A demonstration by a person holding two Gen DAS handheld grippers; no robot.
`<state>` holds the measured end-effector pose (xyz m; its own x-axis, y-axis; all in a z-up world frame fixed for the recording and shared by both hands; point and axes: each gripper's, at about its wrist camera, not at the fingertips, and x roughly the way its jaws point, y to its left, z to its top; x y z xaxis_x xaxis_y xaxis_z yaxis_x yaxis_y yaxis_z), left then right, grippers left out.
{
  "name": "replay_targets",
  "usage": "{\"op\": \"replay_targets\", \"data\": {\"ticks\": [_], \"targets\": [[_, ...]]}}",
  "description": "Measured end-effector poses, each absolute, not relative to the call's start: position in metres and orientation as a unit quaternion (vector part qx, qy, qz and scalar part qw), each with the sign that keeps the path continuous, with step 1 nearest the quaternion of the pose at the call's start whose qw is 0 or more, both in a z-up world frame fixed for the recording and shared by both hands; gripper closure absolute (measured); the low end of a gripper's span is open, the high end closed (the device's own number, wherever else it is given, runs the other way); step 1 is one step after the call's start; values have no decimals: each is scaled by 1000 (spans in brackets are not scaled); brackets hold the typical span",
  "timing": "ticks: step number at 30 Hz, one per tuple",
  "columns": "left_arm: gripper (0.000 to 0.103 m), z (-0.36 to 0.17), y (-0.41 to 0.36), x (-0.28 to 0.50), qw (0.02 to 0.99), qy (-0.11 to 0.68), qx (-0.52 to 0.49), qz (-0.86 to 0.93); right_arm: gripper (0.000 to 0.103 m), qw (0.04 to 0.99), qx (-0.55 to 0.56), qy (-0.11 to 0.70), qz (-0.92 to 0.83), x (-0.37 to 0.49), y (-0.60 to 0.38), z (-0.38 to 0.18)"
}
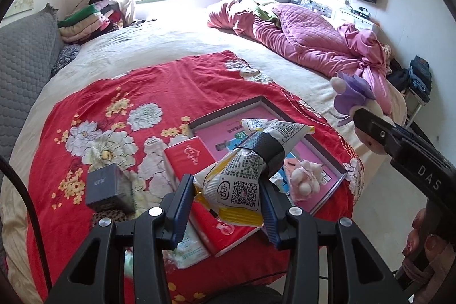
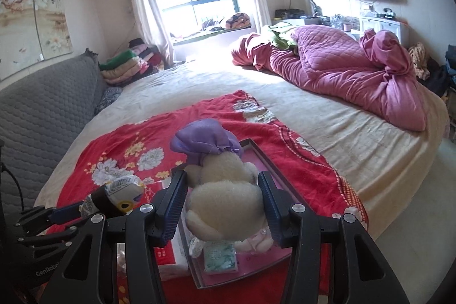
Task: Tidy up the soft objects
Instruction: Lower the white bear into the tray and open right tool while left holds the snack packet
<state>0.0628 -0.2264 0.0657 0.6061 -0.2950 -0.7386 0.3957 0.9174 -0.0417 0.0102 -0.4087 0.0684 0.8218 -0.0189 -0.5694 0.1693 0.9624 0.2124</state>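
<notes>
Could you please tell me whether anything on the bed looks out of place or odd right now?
The snack packet in the left tool is wrapped in black tape. The pink quilt lies crumpled, unfolded, across the bed's far side.

We see a red floral cloth (image 1: 136, 93), cream plush toy (image 2: 225, 190) with purple hat, magenta quilt (image 1: 299, 33) at 1 o'clock, grey quilted headboard (image 1: 25, 53).

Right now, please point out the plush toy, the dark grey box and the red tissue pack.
plush toy (image 2: 225, 198): right wrist view, its cream body.
dark grey box (image 1: 109, 187): left wrist view, its front face.
red tissue pack (image 1: 189, 154): left wrist view, its top.
</notes>
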Motion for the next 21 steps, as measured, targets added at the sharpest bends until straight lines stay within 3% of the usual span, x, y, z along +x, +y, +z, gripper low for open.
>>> {"op": "replay_targets", "data": {"ticks": [21], "targets": [[58, 19, -274, 86, 869, 437, 82, -217, 50, 937, 147, 305, -91, 14, -447, 37]]}}
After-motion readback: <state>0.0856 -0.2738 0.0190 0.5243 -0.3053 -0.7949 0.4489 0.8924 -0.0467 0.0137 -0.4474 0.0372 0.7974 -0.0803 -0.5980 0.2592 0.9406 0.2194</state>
